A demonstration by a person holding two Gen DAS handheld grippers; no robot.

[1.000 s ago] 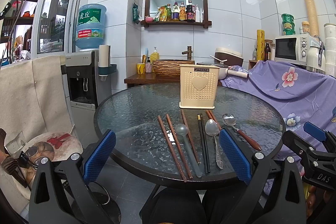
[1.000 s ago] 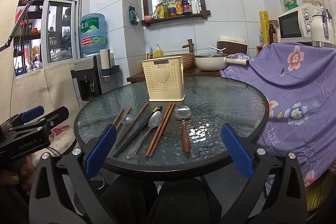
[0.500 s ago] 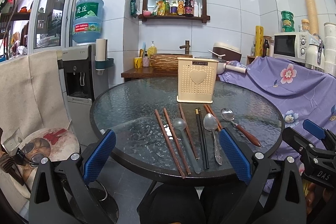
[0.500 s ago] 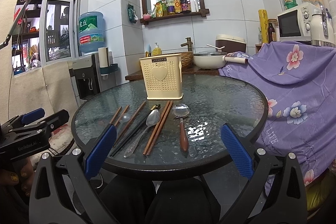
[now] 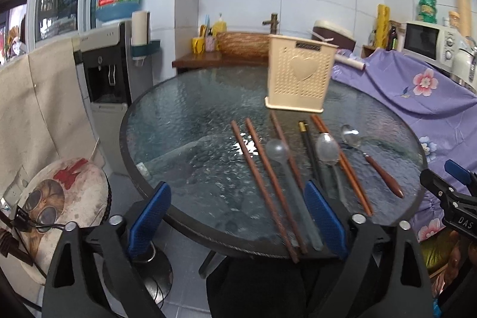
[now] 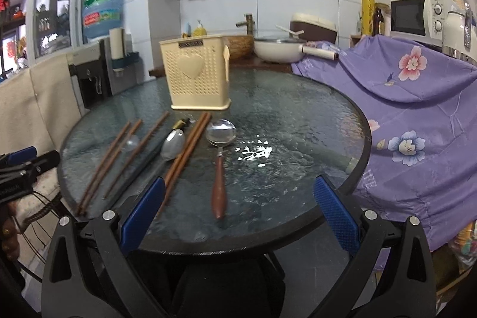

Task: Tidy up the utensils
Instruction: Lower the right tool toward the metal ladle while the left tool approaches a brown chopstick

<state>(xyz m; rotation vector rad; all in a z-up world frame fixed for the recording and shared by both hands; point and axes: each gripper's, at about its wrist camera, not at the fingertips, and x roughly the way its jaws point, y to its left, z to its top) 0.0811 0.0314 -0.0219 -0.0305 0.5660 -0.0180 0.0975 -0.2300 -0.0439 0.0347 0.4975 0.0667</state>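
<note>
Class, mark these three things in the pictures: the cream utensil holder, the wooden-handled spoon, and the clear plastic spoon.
cream utensil holder (image 6: pixel 198 82), right wrist view, front wall near the heart.
wooden-handled spoon (image 6: pixel 219 192), right wrist view, wooden handle.
clear plastic spoon (image 5: pixel 277 149), left wrist view, bowl.

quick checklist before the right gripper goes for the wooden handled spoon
1. Right gripper open and empty: ok, jaws spread wide with nothing between them.
2. Wooden handled spoon free to lift: ok, it lies alone on the glass table, apart from the brown chopsticks beside it.
3. Handle lined up with the gripper: ok, the handle end points toward the gap between the fingers.
4. Left gripper out of the way: ok, open and empty, off at the left edge of the right wrist view.
5. Cream utensil holder upright and reachable: ok, it stands behind the utensils.
6. Room inside the holder: cannot tell, its top opening is not visible.
</note>
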